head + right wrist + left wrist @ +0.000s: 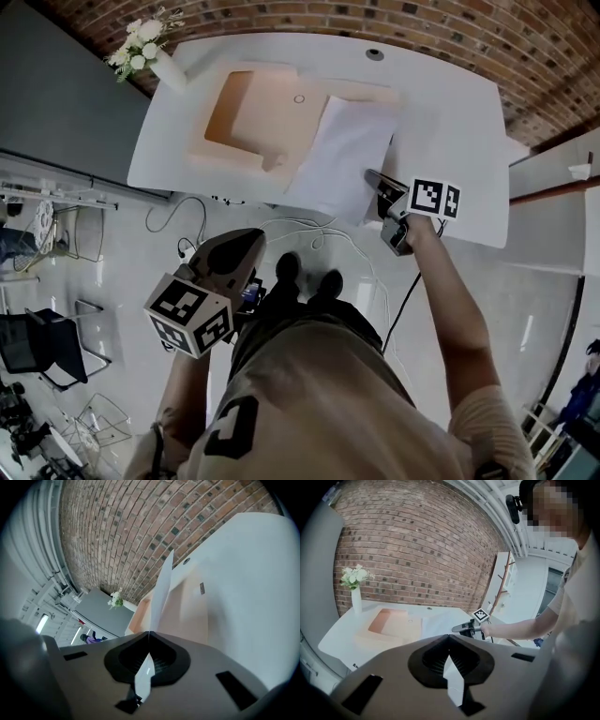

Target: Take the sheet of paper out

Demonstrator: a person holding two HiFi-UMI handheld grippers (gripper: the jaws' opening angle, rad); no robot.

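The right hand-held gripper [371, 176] has its jaws clamped together on the near edge of the sheet of paper [339, 155]. The sheet is lifted off the white counter [450, 122], and in the right gripper view it rises edge-on from the jaw tips. Its far end overlaps the right part of the open beige folder [246, 117]. The left hand-held gripper [255, 240] hangs off the counter near the person's body, its jaws closed on nothing. A vase of white flowers [161, 64] stands at the counter's far left corner.
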